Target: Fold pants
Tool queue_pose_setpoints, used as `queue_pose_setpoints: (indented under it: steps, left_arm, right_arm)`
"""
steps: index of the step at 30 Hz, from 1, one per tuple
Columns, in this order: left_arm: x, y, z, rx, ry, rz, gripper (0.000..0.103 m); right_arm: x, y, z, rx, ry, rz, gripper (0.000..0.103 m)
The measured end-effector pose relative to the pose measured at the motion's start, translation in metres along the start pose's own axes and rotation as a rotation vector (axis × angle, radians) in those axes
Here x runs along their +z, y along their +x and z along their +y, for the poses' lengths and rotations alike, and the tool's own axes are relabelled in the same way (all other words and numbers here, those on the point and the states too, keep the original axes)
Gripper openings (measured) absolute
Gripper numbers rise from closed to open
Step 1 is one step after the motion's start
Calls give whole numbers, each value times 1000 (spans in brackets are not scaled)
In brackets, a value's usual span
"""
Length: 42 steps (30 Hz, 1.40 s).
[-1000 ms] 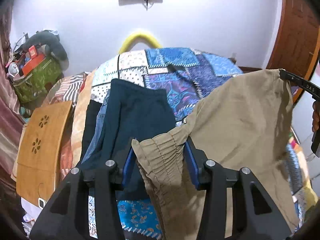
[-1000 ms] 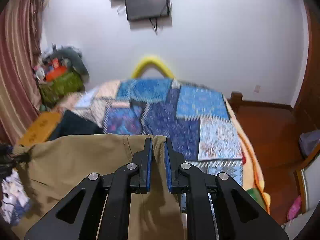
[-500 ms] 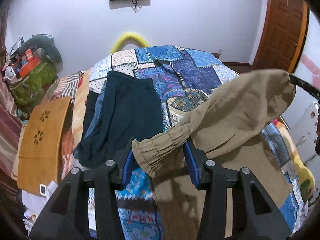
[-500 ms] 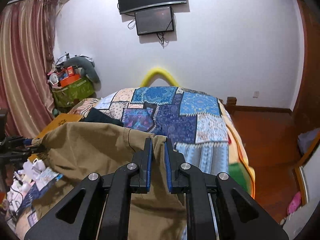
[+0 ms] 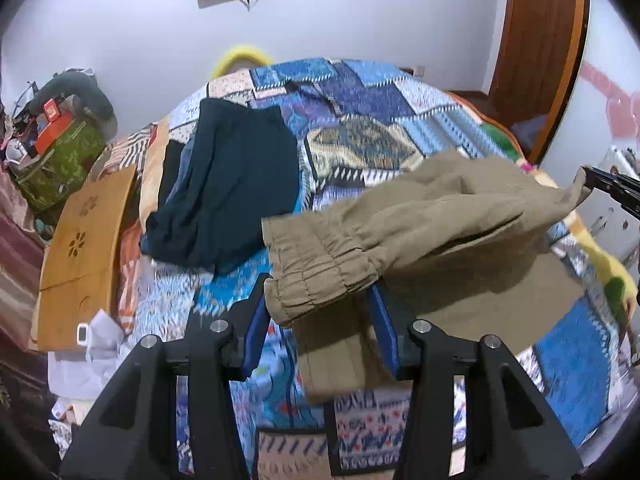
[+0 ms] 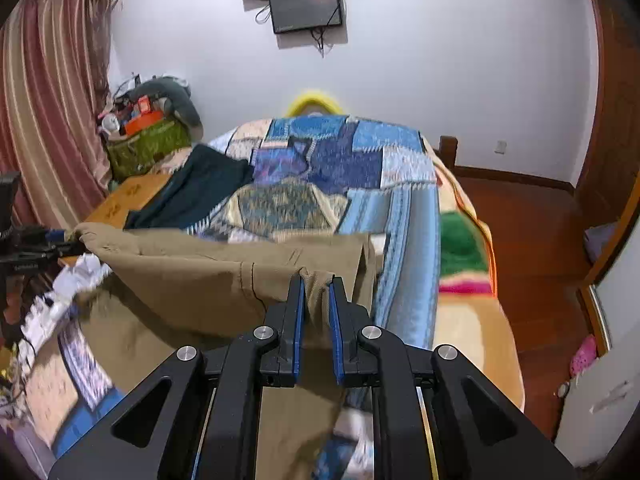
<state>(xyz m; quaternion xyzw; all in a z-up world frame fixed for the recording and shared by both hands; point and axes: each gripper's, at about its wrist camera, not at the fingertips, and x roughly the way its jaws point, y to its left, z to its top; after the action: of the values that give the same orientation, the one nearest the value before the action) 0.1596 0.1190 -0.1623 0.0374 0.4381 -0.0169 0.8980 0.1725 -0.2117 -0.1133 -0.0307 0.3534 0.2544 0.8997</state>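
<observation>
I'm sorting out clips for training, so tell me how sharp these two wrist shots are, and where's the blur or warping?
Left wrist view: gripper and khaki pants crisp, patchwork bedspread slightly smeared near the bottom, fisheye bending the door frame. Right wrist view: right gripper sharp, but the bedspread's right edge and the white clutter at left streak with motion blur; dark vignette in every corner.

Support: a bed [image 5: 360,92] covered by a patchwork quilt [image 6: 360,160] in blues, purples and cream.
Left side of the bed: dark navy garment [image 5: 236,184] lying flat over other dark clothes.
Near end of the bed: khaki pants [image 5: 480,288], their lower part spread on the quilt, upper part raised.
Far end: yellow headboard [image 6: 314,100] against the wall.
</observation>
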Motion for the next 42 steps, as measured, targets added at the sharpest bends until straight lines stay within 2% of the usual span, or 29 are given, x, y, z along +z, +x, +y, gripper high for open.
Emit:
queue_pose_setpoints:
  steps: [10, 17, 22, 25, 29, 30, 35, 39, 42]
  left_arm:
    - [-43, -4, 2, -13, -51, 49, 47]
    - [-55, -17, 8, 15, -72, 56, 49]
    - [-50, -33, 4, 17, -72, 18, 61]
    - [-46, -39, -6, 28, -42, -3, 70]
    - [-38, -37, -23, 22, 33, -21, 70]
    - [-35, -33, -29, 23, 58, -13, 70]
    - [-29, -11, -56, 26, 181, 36, 72]
    - [-29, 7, -74, 29, 257, 74, 84]
    - [-25, 19, -88, 57, 324, 85, 87]
  right_arm:
    - [-58, -3, 2, -7, 49, 64, 12]
    - [-90, -10, 0, -16, 97, 112, 15]
    - [-90, -27, 5, -36, 64, 90, 15]
    - [-83, -40, 10, -40, 37, 60, 21]
    - [-73, -46, 20, -7, 33, 35, 44]
    - [-71, -44, 25, 5, 26, 35, 46]
    - [-63, -31, 49, 64, -24, 45, 47]
    - [-63, -15, 64, 118, -39, 63, 51]
    - [-65, 0, 75, 142, -61, 99, 52]
